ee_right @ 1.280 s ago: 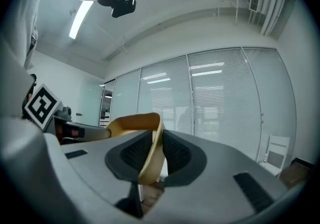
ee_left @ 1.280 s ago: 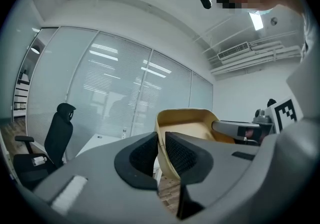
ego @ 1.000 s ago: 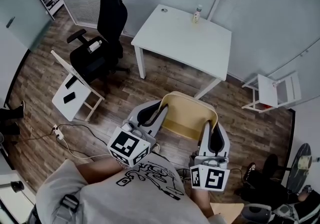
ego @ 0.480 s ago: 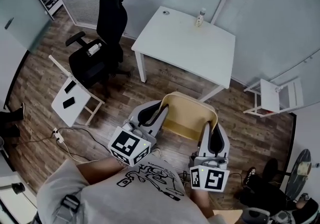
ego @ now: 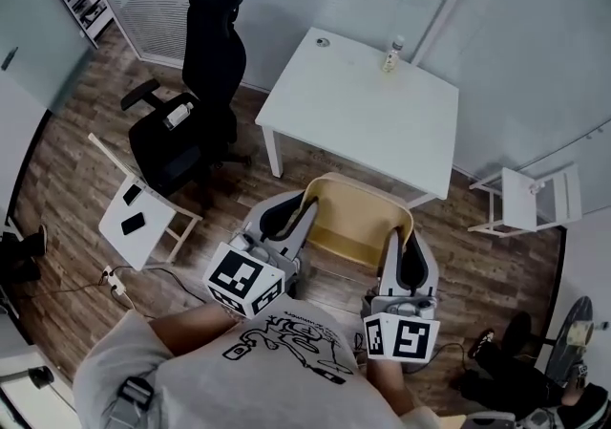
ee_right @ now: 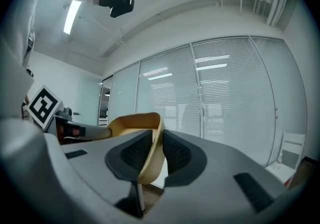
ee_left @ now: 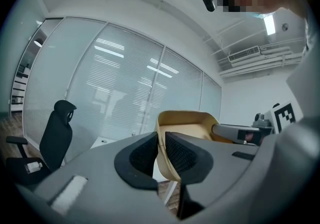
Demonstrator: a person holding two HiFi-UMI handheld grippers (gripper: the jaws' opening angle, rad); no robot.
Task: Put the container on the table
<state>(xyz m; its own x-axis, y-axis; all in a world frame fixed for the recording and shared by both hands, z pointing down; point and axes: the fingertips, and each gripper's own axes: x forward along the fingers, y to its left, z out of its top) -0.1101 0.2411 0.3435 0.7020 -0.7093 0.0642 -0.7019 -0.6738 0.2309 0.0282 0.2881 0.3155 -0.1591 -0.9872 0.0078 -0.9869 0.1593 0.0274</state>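
Two grippers carry one tan container in the head view. The left gripper (ego: 286, 219) is clamped on its left wall and the right gripper (ego: 410, 263) on its right wall. The container (ego: 358, 226) hangs in the air over the wooden floor (ego: 76, 160), just ahead of the person's grey shirt (ego: 258, 375). Beyond it stands the white worktop (ego: 363, 112), apart from the container, with a small bottle (ego: 391, 53) near its far edge. A black office chair (ego: 191, 102) stands left of the worktop. A white folding chair (ego: 143, 212) stands nearer on the left, and another white chair (ego: 530, 200) stands to the right.

Seen from the left gripper view, the left gripper (ee_left: 160, 152) has its jaws closed on the container's thin wall, a ribbed pad pressing on each side. The container (ee_left: 186, 120) opens out to the right, where the right gripper (ee_left: 239, 133) meets its far rim. The office chair (ee_left: 56, 133) shows at left before a glass wall with blinds.

From the right gripper view, the right gripper (ee_right: 154, 152) likewise pinches the container (ee_right: 131, 120) by its wall, pads tight on both faces. The left gripper (ee_right: 75, 130) reaches the opposite rim at left
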